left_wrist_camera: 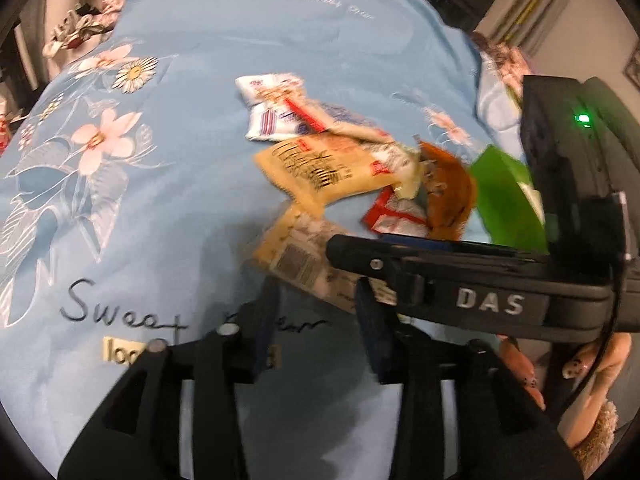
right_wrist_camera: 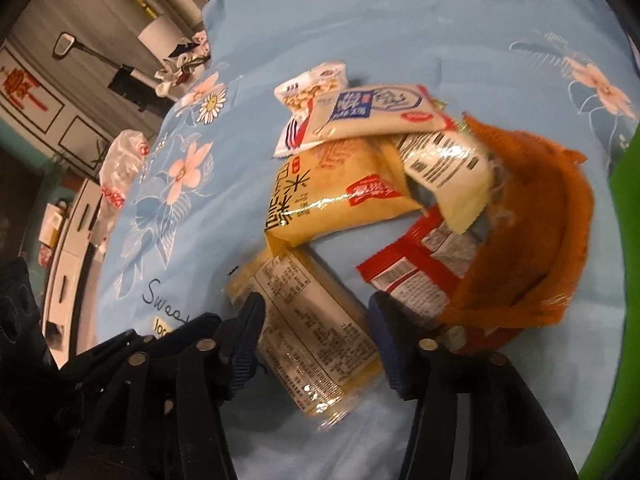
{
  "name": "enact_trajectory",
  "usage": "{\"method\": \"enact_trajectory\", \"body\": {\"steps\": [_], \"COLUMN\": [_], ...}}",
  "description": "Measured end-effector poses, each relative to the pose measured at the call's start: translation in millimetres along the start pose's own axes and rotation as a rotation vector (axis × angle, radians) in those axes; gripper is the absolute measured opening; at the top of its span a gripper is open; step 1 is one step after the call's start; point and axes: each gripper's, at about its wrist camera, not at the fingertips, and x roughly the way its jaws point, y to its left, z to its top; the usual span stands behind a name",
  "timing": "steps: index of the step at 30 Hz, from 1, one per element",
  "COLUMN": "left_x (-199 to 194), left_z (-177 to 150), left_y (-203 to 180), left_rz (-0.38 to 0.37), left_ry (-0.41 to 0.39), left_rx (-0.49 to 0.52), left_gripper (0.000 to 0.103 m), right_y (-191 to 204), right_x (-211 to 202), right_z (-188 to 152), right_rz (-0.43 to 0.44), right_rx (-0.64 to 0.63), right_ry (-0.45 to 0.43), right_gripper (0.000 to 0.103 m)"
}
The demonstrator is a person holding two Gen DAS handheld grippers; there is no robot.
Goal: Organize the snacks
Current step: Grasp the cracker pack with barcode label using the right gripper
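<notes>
Nearest packet: pale yellow snack packet (right_wrist_camera: pixel 308 336) printed with small text, lying flat on the blue floral bedspread (right_wrist_camera: pixel 400 20), directly under the right gripper (right_wrist_camera: pixel 316 340).
Right gripper state: partly open; the packet lies between the two fingers, and the pads do not visibly press on it, so nothing is held.
Long axis: the packet runs from upper left to lower right in the right wrist view, oblique to the line between the fingers; by my estimate a slight roll of the wrist would square the jaws across its narrow width.
Left gripper (left_wrist_camera: pixel 316 320): partly open and empty, pointing down at the bedspread; the same packet (left_wrist_camera: pixel 304 256) lies just beyond its fingertips, partly hidden behind the right gripper's black body (left_wrist_camera: pixel 460 280).
Nearer hand: the right, since its fingers already straddle the packet; a hand (left_wrist_camera: pixel 592 364) grips that tool at the lower right of the left wrist view.
Snack pile: a larger yellow packet (right_wrist_camera: pixel 340 192) lies just beyond, overlapped by a white-and-blue packet (right_wrist_camera: pixel 376 112); a red packet (right_wrist_camera: pixel 416 268) sits to the right, partly under an orange mesh bag (right_wrist_camera: pixel 532 220).
Green object (right_wrist_camera: pixel 624 280): at the far right edge, kind unclear; possibly the container for sorting.
</notes>
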Motion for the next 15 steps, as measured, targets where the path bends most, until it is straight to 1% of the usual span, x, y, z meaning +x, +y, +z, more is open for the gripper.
{"method": "enact_trajectory", "body": {"steps": [1, 4, 5, 6, 8, 9, 10, 12, 15], "left_x": [0, 2, 1, 1, 1, 0, 0, 2, 4], "left_z": [0, 3, 3, 3, 3, 3, 3, 3, 2], "left_y": [2, 9, 11, 12, 14, 15, 15, 18, 20], "left_rz": [0.012, 0.011, 0.0, -0.008, -0.027, -0.034, -0.039, -0.035, -0.042], "left_ry": [0.008, 0.031, 0.043, 0.048, 0.061, 0.062, 0.059, 0.053, 0.054], "left_rx": [-0.005, -0.026, -0.033, -0.037, -0.034, -0.031, -0.031, -0.044, -0.07], "left_gripper": [0.05, 0.058, 0.062, 0.064, 0.071, 0.072, 0.074, 0.074, 0.074], "right_y": [0, -1, -1, -1, 2, 4, 6, 8, 1], "right_x": [2, 2, 2, 2, 3, 3, 3, 4, 13], "right_z": [0, -2, -3, -4, -6, -7, -7, -5, -2], "right_rz": [-0.001, 0.025, 0.052, 0.107, 0.19, 0.206, 0.214, 0.194, 0.189], "right_rx": [0.005, 0.037, 0.048, 0.058, 0.046, 0.037, 0.026, 0.021, 0.069], "right_ry": [0.008, 0.029, 0.039, 0.061, 0.092, 0.099, 0.102, 0.084, 0.087], "right_gripper": [0.059, 0.059, 0.059, 0.059, 0.059, 0.059, 0.059, 0.059, 0.059]}}
